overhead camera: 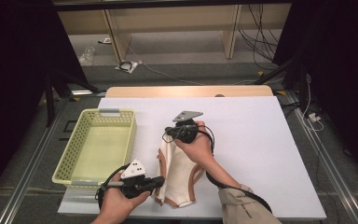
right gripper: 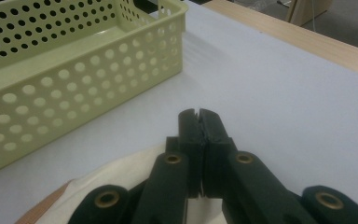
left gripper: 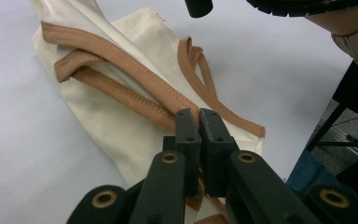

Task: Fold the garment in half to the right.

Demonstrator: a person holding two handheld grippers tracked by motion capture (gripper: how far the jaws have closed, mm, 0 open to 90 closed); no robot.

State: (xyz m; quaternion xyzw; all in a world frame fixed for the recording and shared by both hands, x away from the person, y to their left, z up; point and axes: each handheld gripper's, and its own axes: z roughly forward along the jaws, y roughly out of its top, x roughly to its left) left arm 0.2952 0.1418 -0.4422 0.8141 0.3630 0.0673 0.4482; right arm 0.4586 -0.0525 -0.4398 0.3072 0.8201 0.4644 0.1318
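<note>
A cream cloth garment [overhead camera: 179, 172] with brown trim lies on the white table top [overhead camera: 261, 140], its upper end raised. My left gripper [overhead camera: 162, 181] is at the garment's near left edge. In the left gripper view its jaws [left gripper: 199, 114] are shut on the brown trim of the garment [left gripper: 112, 126]. My right gripper [overhead camera: 167, 133] holds the garment's far end. In the right gripper view its jaws [right gripper: 198, 114] are pressed together, with the cream cloth [right gripper: 121, 177] coming out beneath them.
A pale yellow-green perforated basket [overhead camera: 133, 135] stands empty on the left of the table; its wall [right gripper: 74, 84] is close in front of the right gripper. The white surface spreads bare to the right. The table's near edge runs just below the left hand.
</note>
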